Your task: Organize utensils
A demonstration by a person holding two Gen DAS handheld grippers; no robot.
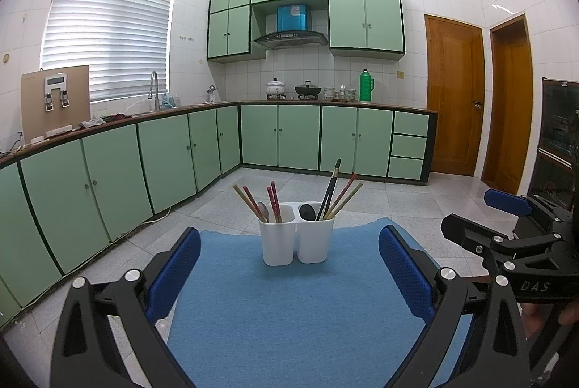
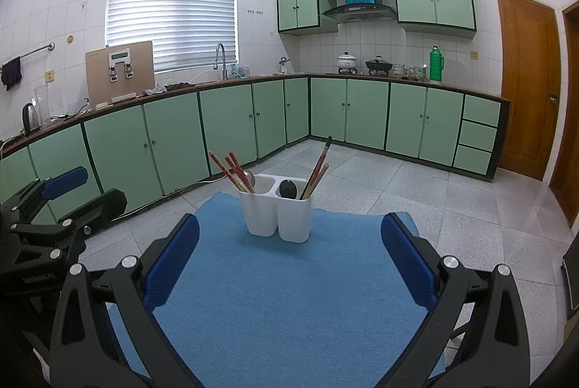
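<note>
A green-cabinet kitchen surrounds my tabletop's blue mat. The white two-cup holder stands upright mid-mat, chopsticks fanning upward and outward. My left tool and right tool hover spread, empty.

A white utensil holder with two compartments stands upright on a blue mat, straight ahead of both open tongs and apart from their tips. In its left compartment stand red and tan chopsticks, leaning to the left, together with a metal spoon. In the right compartment is a dark spoon, and black, red and tan chopsticks lean to the right.
</note>
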